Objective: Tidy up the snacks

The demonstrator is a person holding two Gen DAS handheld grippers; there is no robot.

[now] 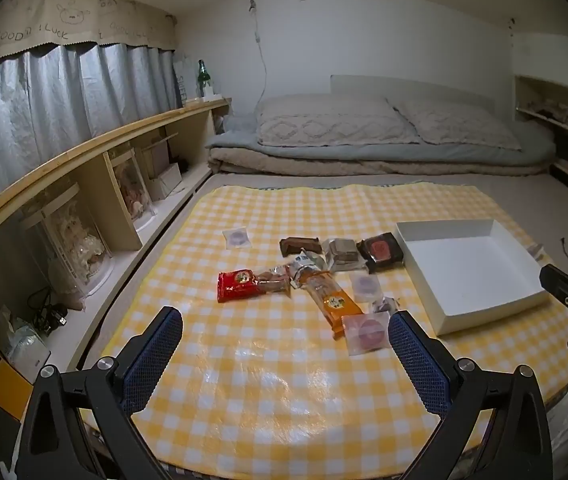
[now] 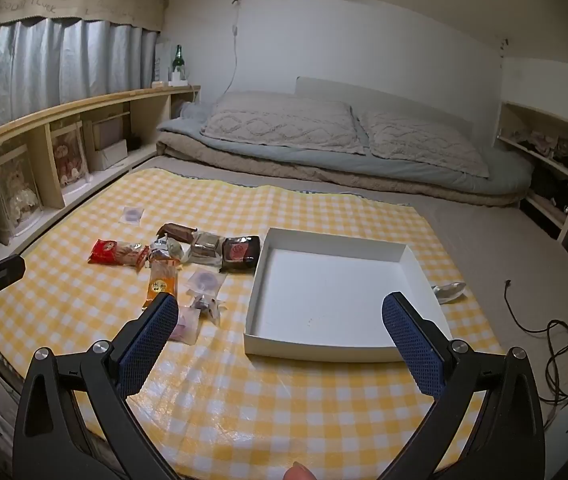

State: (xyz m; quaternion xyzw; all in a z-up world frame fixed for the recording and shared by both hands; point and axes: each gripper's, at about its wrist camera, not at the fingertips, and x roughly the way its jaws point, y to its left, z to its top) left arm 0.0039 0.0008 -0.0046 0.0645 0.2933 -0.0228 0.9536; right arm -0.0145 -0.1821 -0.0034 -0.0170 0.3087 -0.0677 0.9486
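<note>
Snacks (image 1: 308, 276) lie on the cloth (image 1: 284, 392); box (image 2: 324, 300) just right of them.

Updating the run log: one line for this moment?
left gripper: open, empty | right gripper: open, empty | white box: empty | snacks: on checkered mat

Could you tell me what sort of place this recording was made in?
Most likely a small bedroom: folded bedding with pillows lies at the far end, curtains hang above a low shelf, and the snacks sit on a checked mat.
</note>
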